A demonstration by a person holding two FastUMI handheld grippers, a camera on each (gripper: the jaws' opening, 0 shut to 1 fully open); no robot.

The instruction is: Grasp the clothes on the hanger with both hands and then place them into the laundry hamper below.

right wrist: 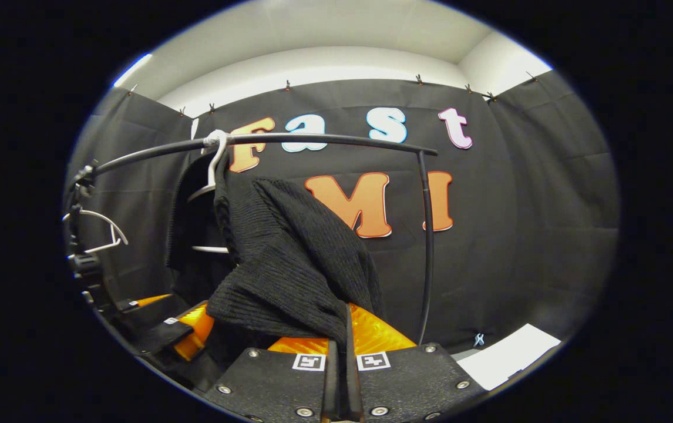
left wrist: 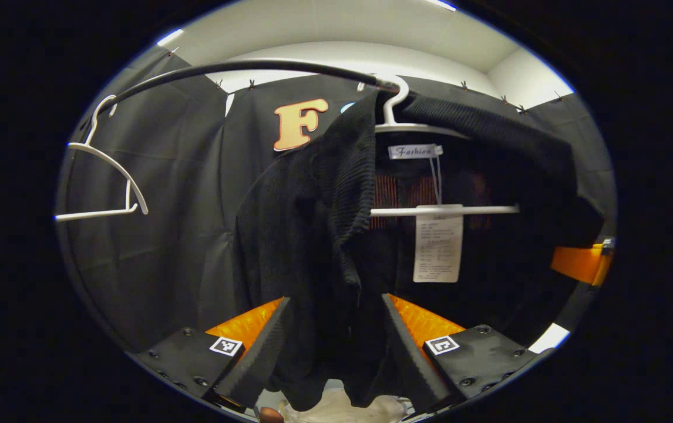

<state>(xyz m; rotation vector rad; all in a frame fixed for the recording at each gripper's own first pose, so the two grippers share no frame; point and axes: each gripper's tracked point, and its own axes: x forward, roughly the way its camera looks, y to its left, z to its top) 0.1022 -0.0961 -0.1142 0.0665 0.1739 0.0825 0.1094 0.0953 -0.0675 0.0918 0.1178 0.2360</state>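
A black ribbed knit garment [left wrist: 307, 235] hangs on a white hanger [left wrist: 424, 126] hooked over a black clothes rail [left wrist: 242, 67]. In the left gripper view the garment's front edge drapes down between the two fingers of the left gripper [left wrist: 333, 346], whose jaws stand wide apart with the fabric hanging in the gap; whether either finger presses on the cloth cannot be told. Inside the open garment a neck label and a white paper tag [left wrist: 437, 247] hang over the hanger's lower bar. Further left on the rail a second, bare white hanger [left wrist: 107, 170] hangs apart from the garment. Below the fingers a pale, crumpled thing shows at the bottom edge, too little of it visible to name.

In the right gripper view the right gripper [right wrist: 341, 364] has its jaws clenched together on a fold of the garment's shoulder or sleeve, which stretches from the hanger down and across to the fingertips. The rail curves over the top and turns down into an upright post [right wrist: 427, 247] just right of the pulled fabric. The left gripper sits low at the left, under the hanging cloth. A white sheet [right wrist: 507, 355] lies low on the right near the wall's foot.
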